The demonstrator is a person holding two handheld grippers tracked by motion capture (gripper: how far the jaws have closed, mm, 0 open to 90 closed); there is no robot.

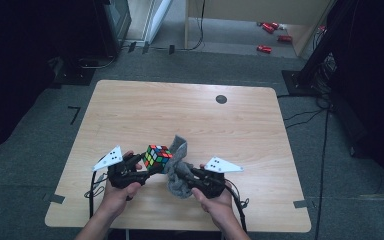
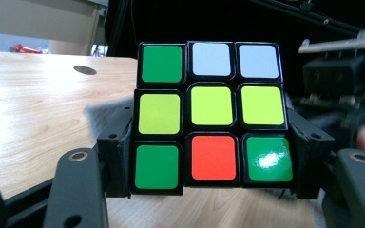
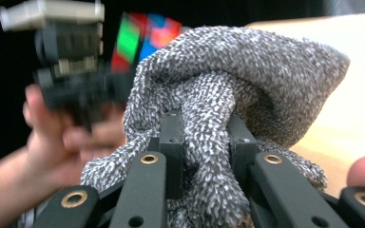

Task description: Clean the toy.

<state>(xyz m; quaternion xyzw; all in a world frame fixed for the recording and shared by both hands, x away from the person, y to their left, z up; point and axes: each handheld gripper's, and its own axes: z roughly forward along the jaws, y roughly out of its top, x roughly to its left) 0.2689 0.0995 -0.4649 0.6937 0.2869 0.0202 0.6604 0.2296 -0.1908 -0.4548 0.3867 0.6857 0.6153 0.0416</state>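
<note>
glossy puzzle cube (image 2: 211,118) clamped in left gripper (image 1: 142,165) fingers; nubby grey cloth (image 3: 228,95) pinched by right gripper (image 3: 203,142).

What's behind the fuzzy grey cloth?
In the right gripper view, the colourful puzzle cube peeks out behind the grey cloth, with the left gripper holding it. Most of the cube is covered by the cloth, so its other squares cannot be seen.

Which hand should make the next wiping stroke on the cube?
Right. The right gripper is clamped on the grey cloth, which lies against the puzzle cube. The left gripper is occupied holding that cube steady.
</note>
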